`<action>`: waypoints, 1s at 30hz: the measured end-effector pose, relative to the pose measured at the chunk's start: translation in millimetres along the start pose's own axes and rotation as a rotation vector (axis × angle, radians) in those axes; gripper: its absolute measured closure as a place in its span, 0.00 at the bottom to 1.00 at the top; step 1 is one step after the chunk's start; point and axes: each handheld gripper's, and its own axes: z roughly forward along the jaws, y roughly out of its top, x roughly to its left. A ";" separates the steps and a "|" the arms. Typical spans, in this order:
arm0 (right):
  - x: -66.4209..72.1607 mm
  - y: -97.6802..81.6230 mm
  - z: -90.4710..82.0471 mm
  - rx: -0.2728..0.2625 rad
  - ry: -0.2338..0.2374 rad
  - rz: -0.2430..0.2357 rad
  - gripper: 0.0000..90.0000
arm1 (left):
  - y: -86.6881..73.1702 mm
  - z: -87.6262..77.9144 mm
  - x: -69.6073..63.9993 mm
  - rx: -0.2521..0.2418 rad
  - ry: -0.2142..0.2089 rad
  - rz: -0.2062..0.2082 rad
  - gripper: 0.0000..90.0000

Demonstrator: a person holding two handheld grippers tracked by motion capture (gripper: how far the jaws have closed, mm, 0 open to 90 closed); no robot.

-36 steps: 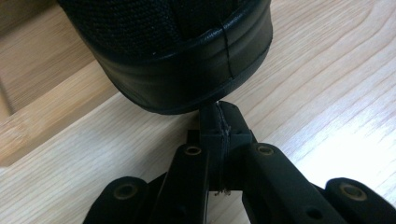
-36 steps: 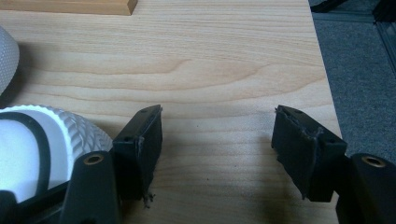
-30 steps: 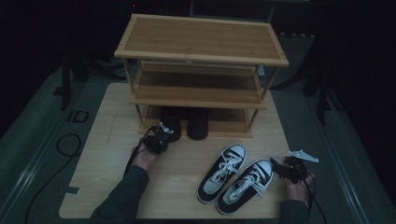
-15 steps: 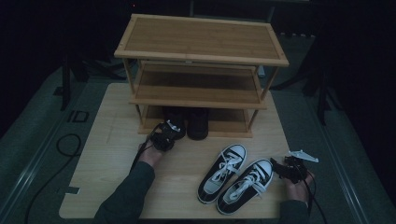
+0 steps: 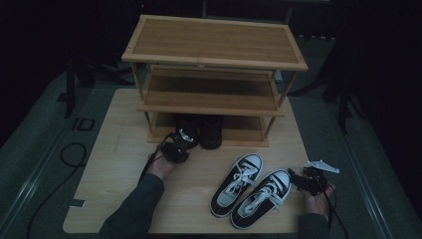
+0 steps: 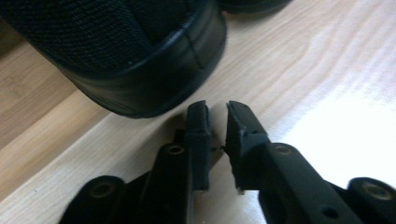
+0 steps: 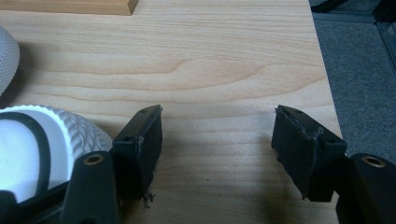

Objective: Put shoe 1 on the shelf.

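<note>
My left hand-held gripper (image 6: 217, 109) has just been opening, nothing between its jaws, just beside the black shoe (image 6: 130, 51). My right hand-held gripper (image 7: 217, 114) stands wide open near the white-toed sneaker (image 7: 42, 144).

The left gripper (image 6: 217, 109) has just been opening, apparently off the black shoe's (image 6: 140, 51) heel.

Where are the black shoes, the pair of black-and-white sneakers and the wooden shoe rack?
black shoes (image 5: 211, 130): high view, on the heel of the right-hand shoe.
black-and-white sneakers (image 5: 238, 183): high view, on the laces of the left sneaker.
wooden shoe rack (image 5: 214, 42): high view, on its top shelf board.
</note>
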 end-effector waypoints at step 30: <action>0.2 -0.1 -0.1 0.001 -0.001 -0.001 0.37 | 13.0 -51.5 -40.5 -0.059 -0.115 0.076 0.63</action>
